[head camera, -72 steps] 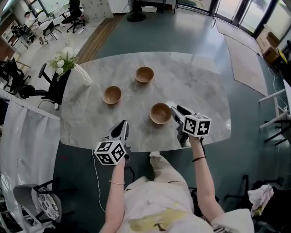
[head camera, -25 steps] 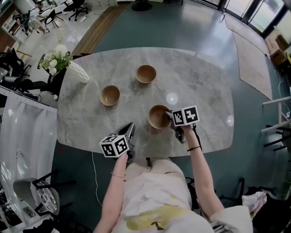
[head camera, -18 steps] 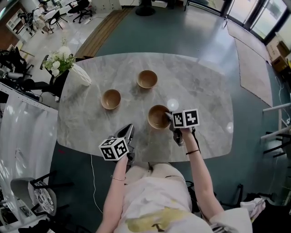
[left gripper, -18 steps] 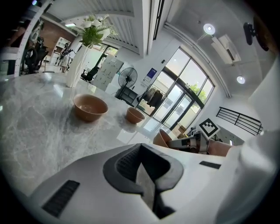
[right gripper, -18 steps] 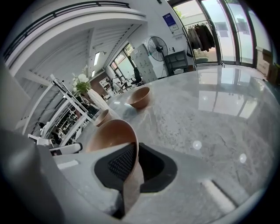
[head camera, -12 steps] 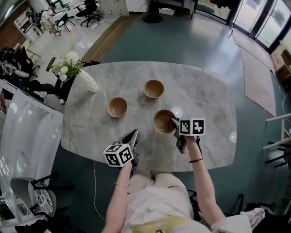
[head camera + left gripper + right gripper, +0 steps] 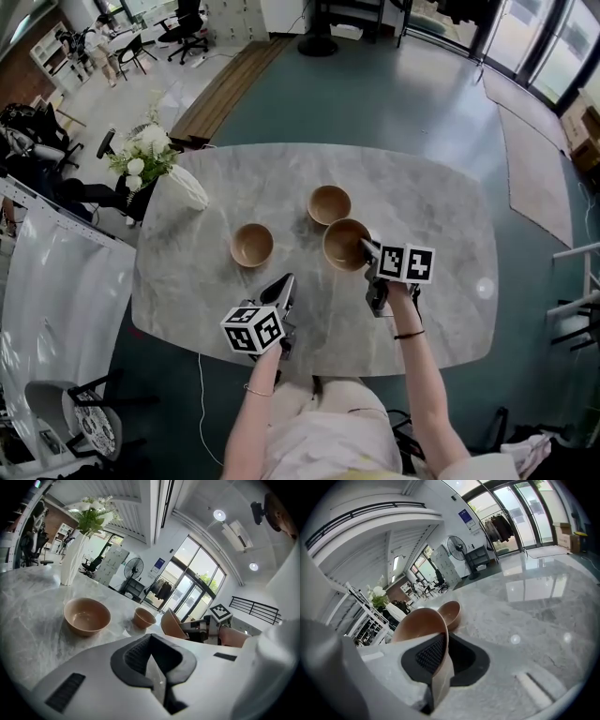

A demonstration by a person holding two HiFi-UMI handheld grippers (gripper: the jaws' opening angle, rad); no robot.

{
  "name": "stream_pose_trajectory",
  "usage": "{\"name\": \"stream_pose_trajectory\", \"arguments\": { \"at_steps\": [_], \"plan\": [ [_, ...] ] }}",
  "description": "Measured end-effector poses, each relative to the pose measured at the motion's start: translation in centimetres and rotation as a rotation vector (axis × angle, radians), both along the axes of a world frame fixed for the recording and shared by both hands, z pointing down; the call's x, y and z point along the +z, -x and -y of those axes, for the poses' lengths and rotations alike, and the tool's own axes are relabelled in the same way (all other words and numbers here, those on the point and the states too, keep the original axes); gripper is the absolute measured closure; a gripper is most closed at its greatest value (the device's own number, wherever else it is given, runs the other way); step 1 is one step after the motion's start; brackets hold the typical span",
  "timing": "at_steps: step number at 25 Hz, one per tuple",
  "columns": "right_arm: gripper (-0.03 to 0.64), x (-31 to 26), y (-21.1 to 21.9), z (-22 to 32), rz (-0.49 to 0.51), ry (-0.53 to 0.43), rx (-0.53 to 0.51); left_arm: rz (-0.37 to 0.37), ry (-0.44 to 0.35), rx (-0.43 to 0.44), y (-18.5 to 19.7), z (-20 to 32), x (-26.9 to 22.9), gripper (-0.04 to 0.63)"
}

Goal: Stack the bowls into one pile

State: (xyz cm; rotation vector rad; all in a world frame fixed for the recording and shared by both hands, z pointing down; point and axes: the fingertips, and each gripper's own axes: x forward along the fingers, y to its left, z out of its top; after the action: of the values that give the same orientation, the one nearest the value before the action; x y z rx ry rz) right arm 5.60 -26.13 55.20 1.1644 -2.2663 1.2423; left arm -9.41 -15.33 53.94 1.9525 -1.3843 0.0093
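Observation:
Three tan wooden bowls are in the head view over a grey marble table point(image 7: 441, 202). One bowl point(image 7: 251, 245) stands at the left and another bowl point(image 7: 329, 204) stands farther back. The third bowl point(image 7: 345, 244) hangs tilted just above the table beside the far one, its near rim pinched by my right gripper point(image 7: 367, 250). In the right gripper view that held bowl point(image 7: 417, 623) fills the jaws, with the far bowl point(image 7: 452, 612) just behind it. My left gripper point(image 7: 285, 285) hovers near the table's front edge, shut and holding nothing, short of the left bowl point(image 7: 86, 616).
A white vase with flowers point(image 7: 187, 187) lies toward the table's left end. Office chairs and a desk area sit beyond the table at the left. The table's right half point(image 7: 450, 244) holds nothing but light reflections.
My right gripper has lifted the bowl off the table and carried it toward the far bowl. My left gripper has edged forward over the table's front edge.

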Motion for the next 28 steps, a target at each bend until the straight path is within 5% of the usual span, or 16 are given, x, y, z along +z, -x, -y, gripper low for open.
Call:
{"name": "stream_pose_trajectory", "arguments": {
  "at_steps": [17, 28],
  "plan": [
    [0.594, 0.5, 3.0, 9.7, -0.057, -0.025, 0.073, -0.014, -0.015, 0.046, 1.2, 7.6, 0.4, 0.595],
    [0.594, 2.3, 3.8, 12.4, -0.17, -0.026, 0.033, -0.038, 0.021, 0.083, 0.1, 9.2, 2.5, 0.595]
  ]
}}
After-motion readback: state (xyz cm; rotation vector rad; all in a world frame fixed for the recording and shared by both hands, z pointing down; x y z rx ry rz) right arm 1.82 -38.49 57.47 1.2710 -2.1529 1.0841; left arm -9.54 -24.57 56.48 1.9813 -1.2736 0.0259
